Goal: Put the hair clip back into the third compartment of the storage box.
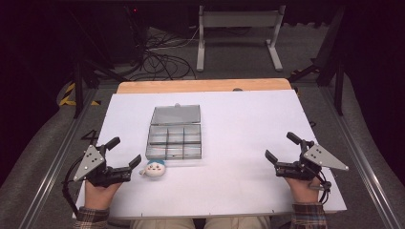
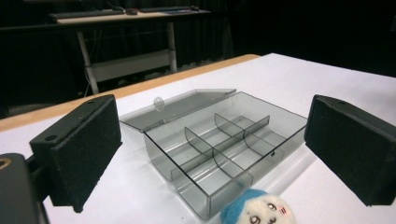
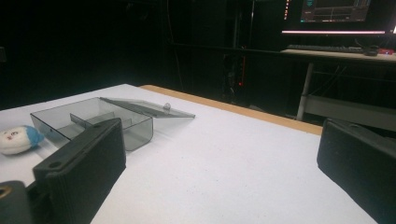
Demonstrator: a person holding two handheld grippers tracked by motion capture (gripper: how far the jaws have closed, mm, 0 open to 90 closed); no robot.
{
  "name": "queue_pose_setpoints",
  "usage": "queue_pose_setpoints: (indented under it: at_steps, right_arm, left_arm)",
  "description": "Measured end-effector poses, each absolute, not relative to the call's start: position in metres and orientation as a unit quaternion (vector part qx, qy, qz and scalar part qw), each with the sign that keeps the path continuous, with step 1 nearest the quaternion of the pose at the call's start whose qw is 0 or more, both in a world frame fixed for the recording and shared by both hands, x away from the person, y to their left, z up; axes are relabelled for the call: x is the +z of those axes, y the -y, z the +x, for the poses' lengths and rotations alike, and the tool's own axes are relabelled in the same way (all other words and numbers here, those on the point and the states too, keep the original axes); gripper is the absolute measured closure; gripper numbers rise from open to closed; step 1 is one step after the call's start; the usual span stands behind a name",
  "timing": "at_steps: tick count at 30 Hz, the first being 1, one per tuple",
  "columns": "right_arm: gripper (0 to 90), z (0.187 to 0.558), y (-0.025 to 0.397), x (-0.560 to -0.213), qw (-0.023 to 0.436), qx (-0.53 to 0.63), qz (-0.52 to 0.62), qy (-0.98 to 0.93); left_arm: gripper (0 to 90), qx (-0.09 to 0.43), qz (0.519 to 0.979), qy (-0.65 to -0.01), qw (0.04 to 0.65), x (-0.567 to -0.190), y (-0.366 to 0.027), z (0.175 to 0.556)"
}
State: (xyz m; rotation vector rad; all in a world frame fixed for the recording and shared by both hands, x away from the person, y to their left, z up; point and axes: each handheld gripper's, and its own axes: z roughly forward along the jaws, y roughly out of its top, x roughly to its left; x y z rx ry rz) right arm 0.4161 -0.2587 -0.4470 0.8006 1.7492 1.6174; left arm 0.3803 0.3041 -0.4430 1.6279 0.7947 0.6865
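My left gripper (image 1: 126, 152) stands wide, near the plush toy (image 1: 154, 168). It looks soft and light; I'd pinch its middle. Right gripper (image 1: 282, 149) wide, idle.

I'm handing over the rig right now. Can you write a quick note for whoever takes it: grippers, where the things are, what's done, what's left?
Left gripper: open, holding nothing, resting on the table, aimed at the toy.
Right gripper: open, holding nothing, resting at the right side of the table, far from the things.
Box: clear, with compartments, mid-table, lid folded flat behind it. All compartments look bare.
Toy: small blue-and-white plush, on the table just before the box's near left corner, beside the left gripper's fingers, untouched.
Done: box is open.
Left, probably: pick up the toy with the left gripper, put it in a compartment, perhaps shut the lid.
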Motion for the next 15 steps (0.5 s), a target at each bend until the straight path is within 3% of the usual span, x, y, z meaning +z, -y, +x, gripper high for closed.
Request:
queue_pose_setpoints:
  at_steps: [15]
  right_arm:
    - [1.7,0.417,0.258,-0.448,0.312,0.595,0.314,-0.67]
  left_arm:
    - [5.7,0.237,0.76,-0.337,0.502,-0.448,-0.291,0.386]
